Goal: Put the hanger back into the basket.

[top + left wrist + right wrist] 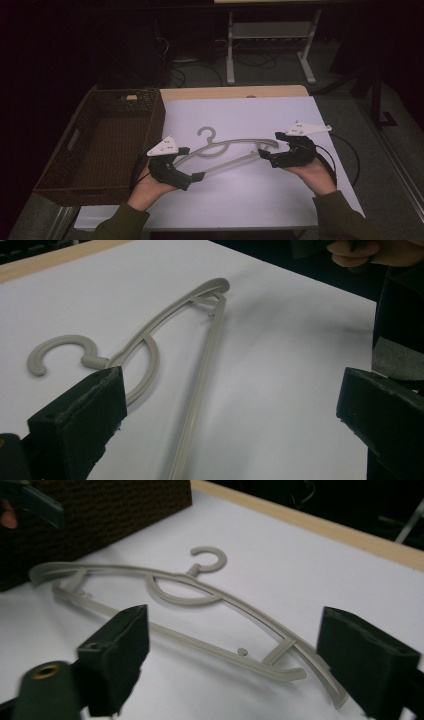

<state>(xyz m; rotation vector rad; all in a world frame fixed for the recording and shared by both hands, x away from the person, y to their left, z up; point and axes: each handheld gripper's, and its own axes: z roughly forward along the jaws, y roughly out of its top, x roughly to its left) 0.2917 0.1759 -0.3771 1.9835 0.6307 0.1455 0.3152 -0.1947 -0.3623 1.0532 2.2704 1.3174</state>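
Grey plastic hanger point(227, 150) lying flat on white table cover point(250, 200), just right of brown woven basket point(100, 145). Likely light, stiff and a little slick, so prone to skidding if nudged. Thin bars, best pinched at either shoulder end, across the flat rail. Left gripper point(187, 162) spread wide at the hook-side end, nothing clamped. Right gripper point(270, 147) also parted, straddling the opposite tip, pads not yet touching. Hook point(62, 352) pointing away from the person.

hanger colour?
Pale grey-beige hanger, plain with no pattern; clearest in the right gripper view.
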